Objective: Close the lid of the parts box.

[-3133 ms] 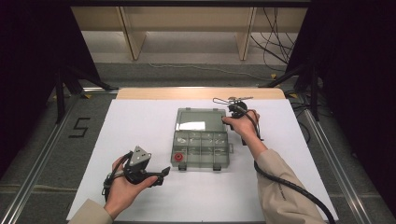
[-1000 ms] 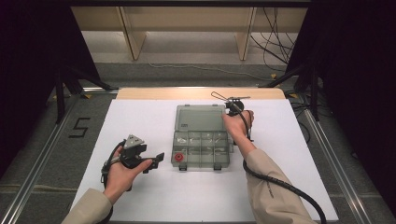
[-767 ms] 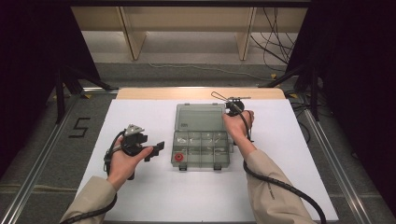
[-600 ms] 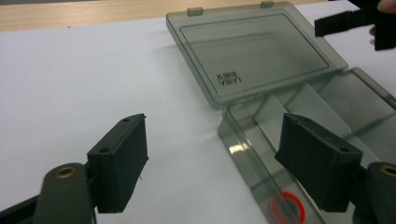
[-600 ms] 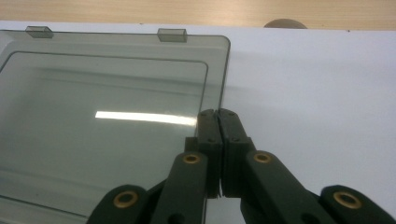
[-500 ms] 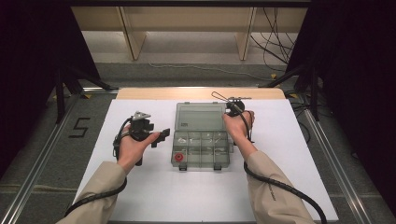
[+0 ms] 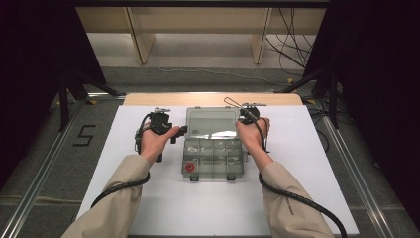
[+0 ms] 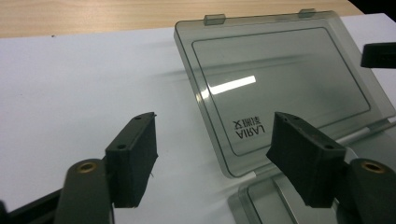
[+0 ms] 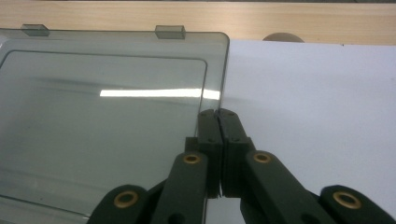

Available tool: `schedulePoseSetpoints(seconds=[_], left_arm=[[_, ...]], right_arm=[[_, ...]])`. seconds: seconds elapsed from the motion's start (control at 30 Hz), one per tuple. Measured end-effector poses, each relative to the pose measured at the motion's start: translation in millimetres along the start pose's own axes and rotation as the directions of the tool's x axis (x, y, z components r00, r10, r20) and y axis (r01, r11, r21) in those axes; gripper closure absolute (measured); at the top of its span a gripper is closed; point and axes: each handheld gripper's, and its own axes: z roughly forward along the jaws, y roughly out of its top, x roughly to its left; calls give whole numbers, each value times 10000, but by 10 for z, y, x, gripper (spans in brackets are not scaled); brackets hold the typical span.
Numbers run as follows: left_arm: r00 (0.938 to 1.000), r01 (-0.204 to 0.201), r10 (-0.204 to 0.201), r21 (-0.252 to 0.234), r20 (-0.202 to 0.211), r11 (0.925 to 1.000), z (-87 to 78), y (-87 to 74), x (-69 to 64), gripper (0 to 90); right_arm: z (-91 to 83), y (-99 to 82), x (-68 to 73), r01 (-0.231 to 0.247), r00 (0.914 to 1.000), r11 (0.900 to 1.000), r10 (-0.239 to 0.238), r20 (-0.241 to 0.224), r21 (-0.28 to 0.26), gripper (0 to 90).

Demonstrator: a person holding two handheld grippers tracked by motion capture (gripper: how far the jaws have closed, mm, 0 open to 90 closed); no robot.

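— How were the left tongs (image 8: pixel 210 154) seen?
— Spread, just closing, nothing pinched; the organiser box's open lid (image 8: pixel 280 88) lay ahead.
— The right tongs (image 9: pixel 217 116)?
— Pressed together at the lid's edge.

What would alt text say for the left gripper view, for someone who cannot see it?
Two black claw jaws stand apart, nothing between them, over a white table; the left claw has just been closing. Past them a smoky clear lid lies open and flat, its corner near the right jaw. A wooden strip runs behind.
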Motion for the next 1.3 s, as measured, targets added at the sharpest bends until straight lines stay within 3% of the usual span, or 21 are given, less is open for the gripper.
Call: schedulePoseSetpoints(seconds=[0.1, 0.17, 0.33, 0.53, 0.6, 0.63, 0.7, 0.87, 0.97, 1.03, 1.1, 1.17, 1.23, 1.3], left_arm=[[9994, 333, -334, 88, 75, 9994, 74, 19, 18, 355], [9988, 468, -470, 131, 130, 9988, 116, 33, 23, 378], [9991, 424, -426, 190, 82, 9989, 178, 66, -18, 424], [9997, 263, -262, 722, -22, 9970, 243, 81, -35, 493], [9993, 362, -350, 830, -157, 9959, 262, 80, -33, 525], [9990, 423, -407, 844, -203, 9955, 268, 80, -29, 548], [9987, 479, -462, 874, -212, 9950, 284, 79, -20, 584], [9978, 654, -638, 911, -203, 9937, 320, 62, -11, 658], [9966, 812, -795, 936, -220, 9923, 329, 56, -19, 703], [9966, 812, -795, 931, -219, 9923, 333, 56, -21, 730], [9958, 898, -877, 893, -271, 9919, 335, 53, -30, 756], [9957, 912, -890, 945, -272, 9913, 336, 55, -35, 775], [9955, 926, -904, 959, -267, 9911, 336, 57, -43, 794], [9946, 1015, -990, 913, -321, 9906, 336, 61, -64, 812]], right_arm=[[-15, 1, 15, -142, 9999, 9999, 142, -22, -29, 897], [-21, -1, 8, 22, 10000, 9999, -22, -6, -109, 897], [-26, -8, 9, 30, 10000, 9997, -31, -32, -237, 897], [-58, -12, 17, -19, 10000, 9994, 18, -36, -343, 898], [-64, -13, 12, 110, 9999, 9989, -110, -15, -464, 898], [-62, -4, 40, -335, 9994, 9978, 330, -92, -567, 898], [-80, -14, 17, 80, 10000, 9986, -81, -22, -528, 898], [-97, -7, 53, -411, 9991, 9974, 407, -86, -586, 898], [-103, -19, 20, 153, 9999, 9976, -156, -42, -676, 898], [-103, -12, 53, -228, 9997, 9966, 225, -48, -790, 898], [-121, -10, 57, -214, 9998, 9973, 214, -17, -697, 898], [-124, -19, 32, 209, 9998, 9973, -213, -44, -699, 898], [-131, -15, 58, -88, 10000, 9971, 89, 17, -762, 898], [-126, -15, 62, -103, 9999, 9965, 102, -17, -830, 899]])
